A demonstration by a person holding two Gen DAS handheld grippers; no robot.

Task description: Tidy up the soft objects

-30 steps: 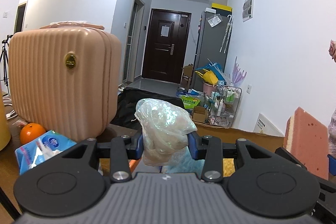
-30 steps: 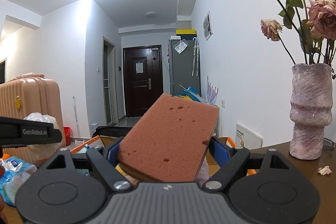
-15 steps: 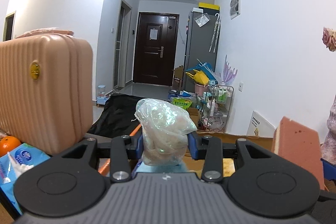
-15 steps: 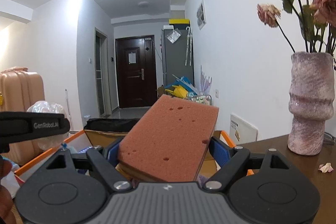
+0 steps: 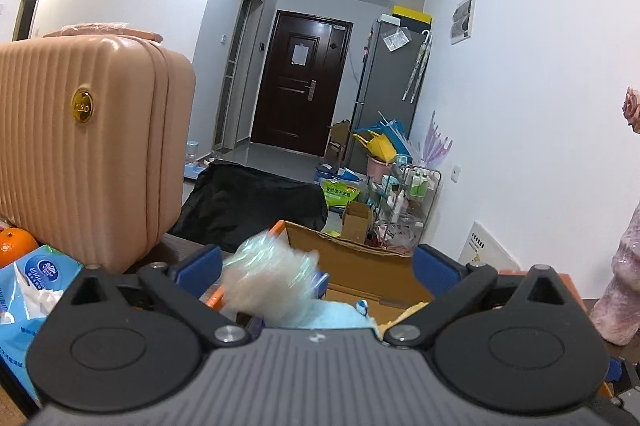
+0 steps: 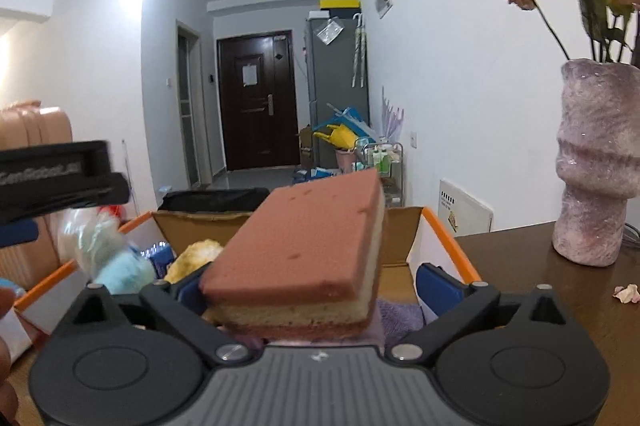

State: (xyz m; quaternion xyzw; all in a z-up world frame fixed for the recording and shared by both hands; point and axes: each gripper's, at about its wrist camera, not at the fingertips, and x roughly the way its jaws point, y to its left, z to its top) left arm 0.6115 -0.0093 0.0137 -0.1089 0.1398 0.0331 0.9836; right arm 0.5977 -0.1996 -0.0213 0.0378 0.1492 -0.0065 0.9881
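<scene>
Releasing over cardboard box (image 6: 404, 222): left tool (image 5: 318, 268) spread wide, plastic bag (image 5: 272, 280) blurred, apparently dropping into box. Right tool (image 6: 308, 288) also apart, sponge (image 6: 304, 254) loose above box; both positioned for drop-in w/o contact.

Blurred "GenRobot.AI" lettering on the left gripper (image 6: 60, 182); no other print clear enough to read

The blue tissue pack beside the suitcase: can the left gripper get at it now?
Probably yes. The left gripper has its jaws wide open, the blurred plastic bag looks loose between them, and the tissue pack lies close on its left, by the suitcase, nothing visible between.
</scene>
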